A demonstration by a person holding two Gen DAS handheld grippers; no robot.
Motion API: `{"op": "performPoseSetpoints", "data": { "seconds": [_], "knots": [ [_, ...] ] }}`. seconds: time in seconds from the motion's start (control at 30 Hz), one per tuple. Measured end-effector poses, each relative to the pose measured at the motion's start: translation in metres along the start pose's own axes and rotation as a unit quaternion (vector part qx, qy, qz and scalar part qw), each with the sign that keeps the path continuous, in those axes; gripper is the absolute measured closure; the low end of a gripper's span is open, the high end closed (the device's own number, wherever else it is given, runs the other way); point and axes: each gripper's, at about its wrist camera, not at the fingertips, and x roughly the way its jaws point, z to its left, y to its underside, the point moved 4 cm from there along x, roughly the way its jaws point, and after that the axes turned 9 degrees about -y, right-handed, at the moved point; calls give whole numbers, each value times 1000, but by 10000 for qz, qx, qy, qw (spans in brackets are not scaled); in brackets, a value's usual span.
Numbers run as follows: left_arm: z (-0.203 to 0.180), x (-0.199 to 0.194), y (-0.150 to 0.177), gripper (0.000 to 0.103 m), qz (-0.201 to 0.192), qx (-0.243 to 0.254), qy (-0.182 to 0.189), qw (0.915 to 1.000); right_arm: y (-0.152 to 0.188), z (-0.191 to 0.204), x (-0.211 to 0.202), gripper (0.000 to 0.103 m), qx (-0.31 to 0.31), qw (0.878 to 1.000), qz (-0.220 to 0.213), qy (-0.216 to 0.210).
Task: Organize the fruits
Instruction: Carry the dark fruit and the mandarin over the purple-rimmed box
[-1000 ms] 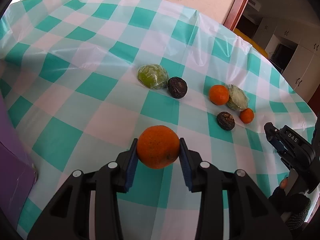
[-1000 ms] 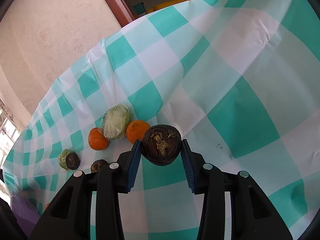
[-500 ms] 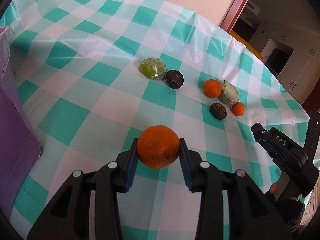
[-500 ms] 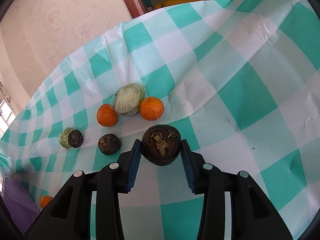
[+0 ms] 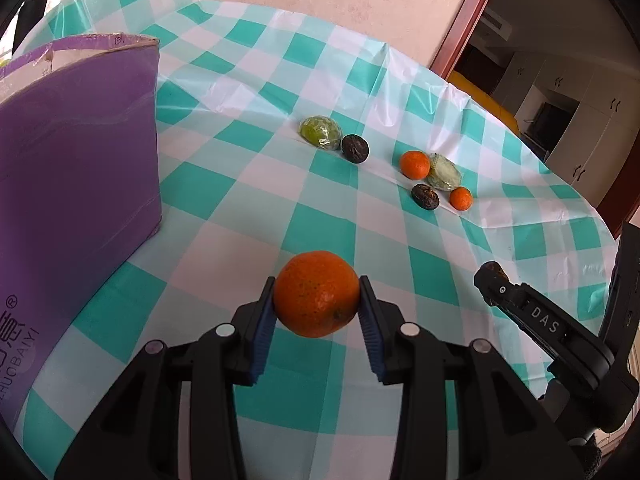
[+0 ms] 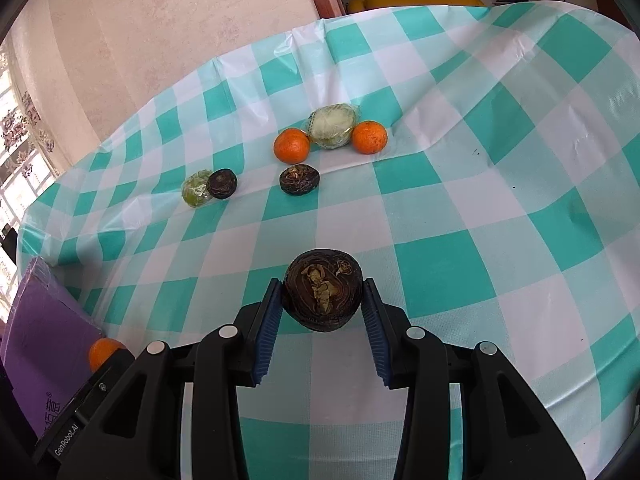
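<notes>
Two grippers, both clamped on fruit above the checked cloth [image 6: 440, 184]: left gripper [image 5: 317, 304] grips an orange [image 5: 316, 294], right gripper [image 6: 322, 300] a dark fruit [image 6: 322, 296]. On cloth: 2 oranges [image 6: 291, 145], 2 dark fruits [image 6: 299, 179], 2 wrapped green ones [image 6: 333, 126]; purple box [image 5: 76, 152] at left.

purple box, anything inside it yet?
Cannot tell. The left wrist view shows only the purple box's outer wall and a strip of pale inner flap at the rim; the interior is hidden. The orange is in the left tool, outside it.
</notes>
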Motion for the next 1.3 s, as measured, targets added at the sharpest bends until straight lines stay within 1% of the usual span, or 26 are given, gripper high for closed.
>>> {"op": "performPoseSetpoints", "data": {
  "seconds": [0.23,0.47,0.6,0.77,0.83,0.9,0.97,1.03,1.17,1.23,1.3],
  "knots": [
    [14,-18,8,63,-136,-119,13,9998,23,20,-15,63,-289,9993,167,-146],
    [16,-26,15,63,-112,-16,47,9999,43,39,-25,63,-566,9977,301,-236],
    [17,-34,19,63,-219,56,12,9997,52,45,-32,63,-627,9969,339,-321],
    [13,-60,27,63,-662,442,-75,9968,60,50,-38,63,-659,9961,396,-432],
    [13,-74,31,63,-851,578,-77,9947,61,52,-42,63,-650,9963,310,-475],
    [16,-93,30,63,-1104,646,-58,9918,61,53,-48,63,-634,9965,133,-524],
    [20,-114,27,63,-1423,707,-84,9872,60,57,-54,63,-626,9959,-26,-647],
    [27,-138,23,63,-1790,758,-164,9808,61,67,-60,63,-760,9946,-197,-683],
    [51,-187,15,63,-2523,728,-401,9641,59,97,-74,63,-1105,9885,-499,-901],
    [65,-204,9,63,-2714,627,-478,9592,56,115,-81,63,-1220,9843,-576,-1136],
    [82,-218,-1,63,-2803,450,-514,9575,53,136,-88,63,-1403,9792,-627,-1327]
  ]
}}
